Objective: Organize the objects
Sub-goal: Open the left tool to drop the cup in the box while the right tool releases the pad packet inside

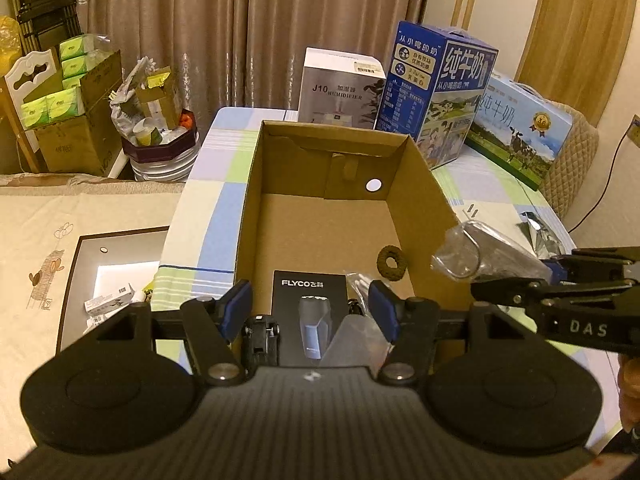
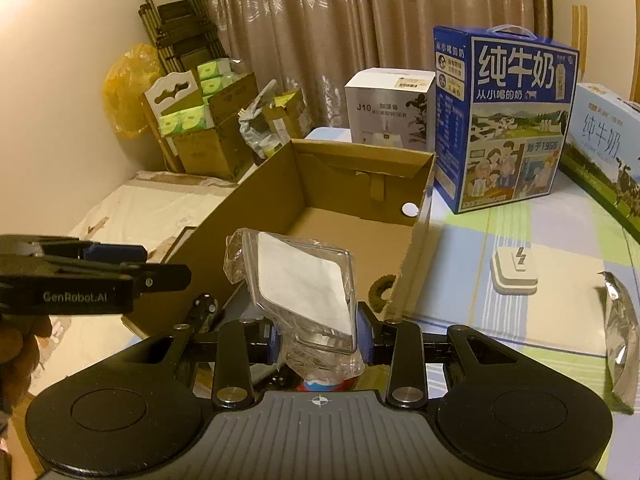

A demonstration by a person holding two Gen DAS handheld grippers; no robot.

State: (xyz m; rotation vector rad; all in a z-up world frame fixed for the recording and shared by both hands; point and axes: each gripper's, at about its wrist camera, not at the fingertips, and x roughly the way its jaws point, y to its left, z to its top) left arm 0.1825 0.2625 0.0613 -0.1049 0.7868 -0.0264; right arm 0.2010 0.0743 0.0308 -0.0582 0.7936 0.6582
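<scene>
right gripper (image 2: pixel 316 340) pinches a clear plastic packet (image 2: pixel 304 280), white card inside, just above the near rim of the open carton (image 2: pixel 224 216). left gripper (image 1: pixel 310 312) hangs spread, empty, over the carton's near end. checked cloth (image 2: pixel 540 320) covers the table; brown curtain (image 2: pixel 360 20) behind, milk boxes (image 2: pixel 508 120) at the far edge. in the carton: shaver box (image 1: pixel 310 312), brown ring (image 1: pixel 392 261).
</scene>
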